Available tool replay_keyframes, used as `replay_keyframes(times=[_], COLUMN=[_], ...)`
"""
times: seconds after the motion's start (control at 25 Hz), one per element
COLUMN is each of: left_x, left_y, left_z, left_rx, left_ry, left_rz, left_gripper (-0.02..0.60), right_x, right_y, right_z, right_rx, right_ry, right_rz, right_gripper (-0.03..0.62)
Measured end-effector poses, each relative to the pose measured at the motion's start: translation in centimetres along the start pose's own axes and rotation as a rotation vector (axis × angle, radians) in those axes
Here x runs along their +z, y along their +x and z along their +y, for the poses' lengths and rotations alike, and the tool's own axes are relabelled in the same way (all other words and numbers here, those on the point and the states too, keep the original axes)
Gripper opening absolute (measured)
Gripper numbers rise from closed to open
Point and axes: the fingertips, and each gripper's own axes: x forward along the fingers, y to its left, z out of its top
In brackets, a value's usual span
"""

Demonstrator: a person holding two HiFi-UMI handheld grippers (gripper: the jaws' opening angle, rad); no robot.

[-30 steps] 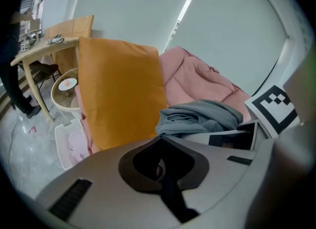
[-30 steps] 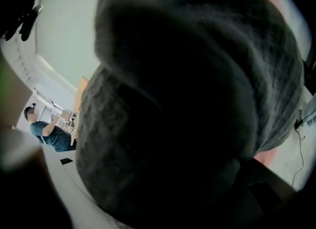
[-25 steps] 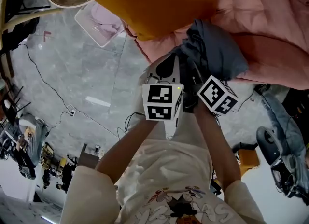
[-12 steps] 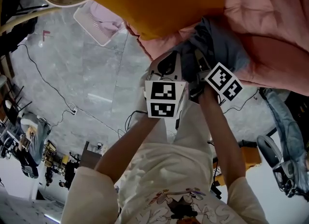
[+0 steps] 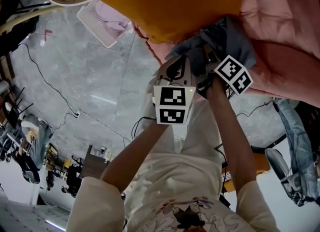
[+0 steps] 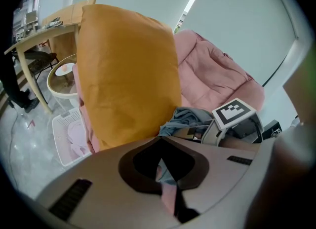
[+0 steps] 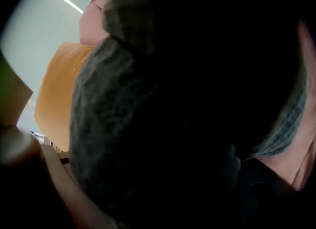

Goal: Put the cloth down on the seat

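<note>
**Holding a grey-blue cloth over the front of a pink seat**

Left tool (image 6: 165, 173): the jaws stand almost together. Only a narrow slit remains between them, and a thin strip of grey-blue fabric fills it, with pink showing below. The tool grips an edge of the cloth (image 5: 231, 38). Its marker cube (image 5: 173, 105) faces the head camera.

Right tool (image 5: 208, 62): in the right gripper view, dark grey weave presses against the lens and covers nearly the whole field, bunched over the jaws. The jaws are closed in the fabric. In the head view this tool's tip is buried in the folds, just beside the left tool.

The cloth hangs crumpled between and above the two tools. It lies against the padded pink seat (image 5: 287, 31), close to the seat's lower front edge. How much of its weight the seat bears cannot be told.

An orange cushion (image 5: 165, 1) stands upright on the seat. It touches the cloth on the left and rises well above it in the left gripper view.

Beyond the seat is a grey stone floor (image 5: 85, 76), crossed by thin cables (image 5: 50, 86). A white slatted basket (image 5: 102, 23) holding something pale pink sits on the floor near the cushion's corner. A wooden table (image 6: 44, 30) stands further off, at the far left of the left gripper view.
</note>
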Motion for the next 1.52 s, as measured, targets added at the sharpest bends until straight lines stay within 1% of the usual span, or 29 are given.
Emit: replay_keyframes(times=[0.16,0.28,0.52,0.64,0.8,0.96,1.24,1.4,1.52], left_x=[-0.1,-0.8,-2.0,-2.3,-2.3,-1.4,0.1,0.1,0.4], left_y=[0.7,1.2,2.0,2.4,2.3,1.6,-0.1,-1.3,-2.4], left_z=[1.1,2.3,2.3,2.5,2.2,2.5,2.2,1.2,0.0], left_rx=[0.008,0.023,0.016,0.013,-0.008,0.000,0.031,0.035,0.039], left_ry=[-0.004,-0.017,-0.008,-0.008,0.017,0.025,0.007,-0.002,-0.010], left_rz=[0.009,0.028,0.060,0.070,0.073,0.056,0.016,-0.002,-0.013], left_gripper=[0.003,0.003,0.003,0.003,0.003,0.003,0.003,0.003,0.003], right_x=[0.3,0.1,0.3,0.3,0.2,0.2,-0.3,-0.9,-1.0], right_y=[2.0,3.2,5.5,7.1,8.3,8.0,6.5,5.0,3.4], right_z=[0.0,-0.3,-1.8,-2.0,-2.5,-2.3,-1.4,-1.1,-0.8], right_rx=[-0.018,-0.017,-0.056,-0.064,-0.073,-0.066,-0.043,-0.044,-0.054], right_ry=[0.006,0.023,0.001,0.017,0.005,0.014,0.070,0.110,0.111], right_rz=[-0.005,-0.014,-0.019,-0.006,0.004,0.005,0.069,0.096,0.115], right_gripper=[0.307,0.307,0.310,0.310,0.311,0.324,0.346,0.365,0.370])
